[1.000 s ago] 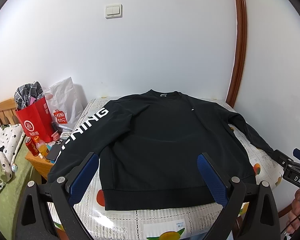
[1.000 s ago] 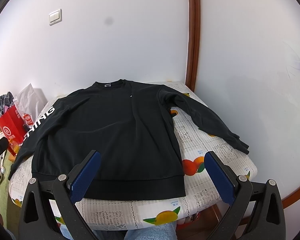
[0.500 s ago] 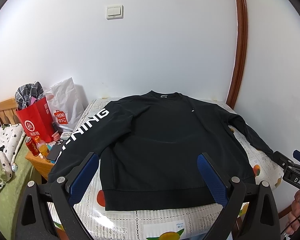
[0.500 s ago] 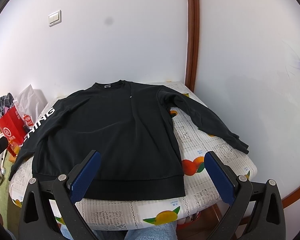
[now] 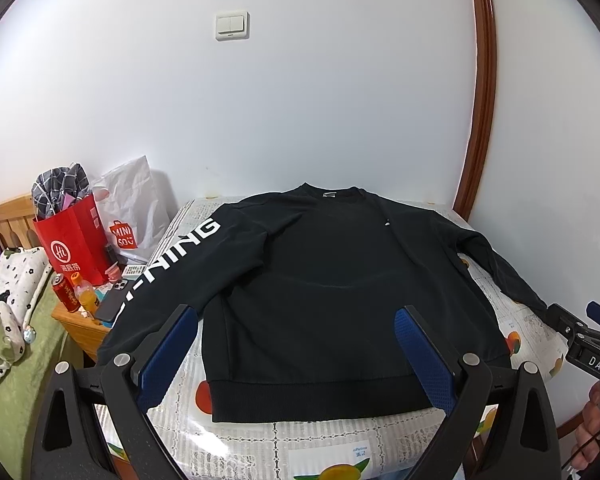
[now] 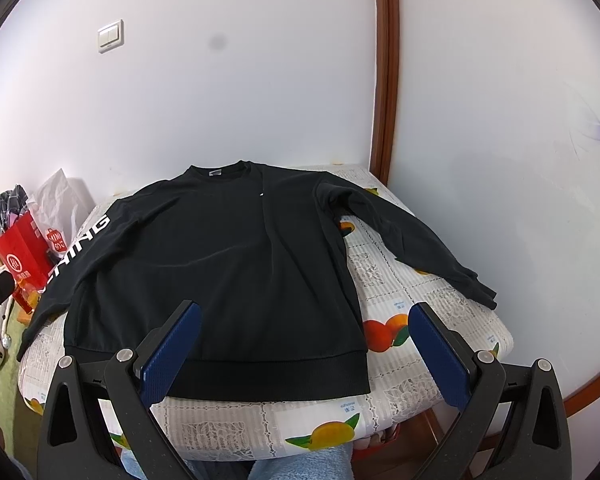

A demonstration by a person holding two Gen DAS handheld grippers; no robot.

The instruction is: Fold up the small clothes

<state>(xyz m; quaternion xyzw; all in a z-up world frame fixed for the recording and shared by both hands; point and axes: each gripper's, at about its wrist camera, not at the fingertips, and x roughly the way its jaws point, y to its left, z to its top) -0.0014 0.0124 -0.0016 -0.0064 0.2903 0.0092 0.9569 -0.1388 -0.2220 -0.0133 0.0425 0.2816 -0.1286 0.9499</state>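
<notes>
A black long-sleeved sweatshirt (image 5: 320,288) (image 6: 228,272) lies flat, face up, on a small table with a fruit-print cloth (image 5: 320,448) (image 6: 432,320). Its collar points to the far wall and its hem lies near me. The left sleeve with white lettering (image 5: 172,256) hangs over the table's left edge. The right sleeve (image 6: 412,248) slants out towards the right corner. My left gripper (image 5: 296,320) hovers open above the hem, holding nothing. My right gripper (image 6: 304,316) is open too, over the hem's right part, and it shows at the right edge of the left wrist view (image 5: 572,320).
Left of the table a wooden nightstand (image 5: 80,324) carries a red bag (image 5: 72,252), a white shopping bag (image 5: 128,208), a can, a bottle and a phone. A bed with bedding (image 5: 8,312) lies further left. White walls and a brown door frame (image 6: 384,72) stand close behind and right.
Both grippers stay open over the hem; the views have barely shifted and the sweatshirt has not moved.
</notes>
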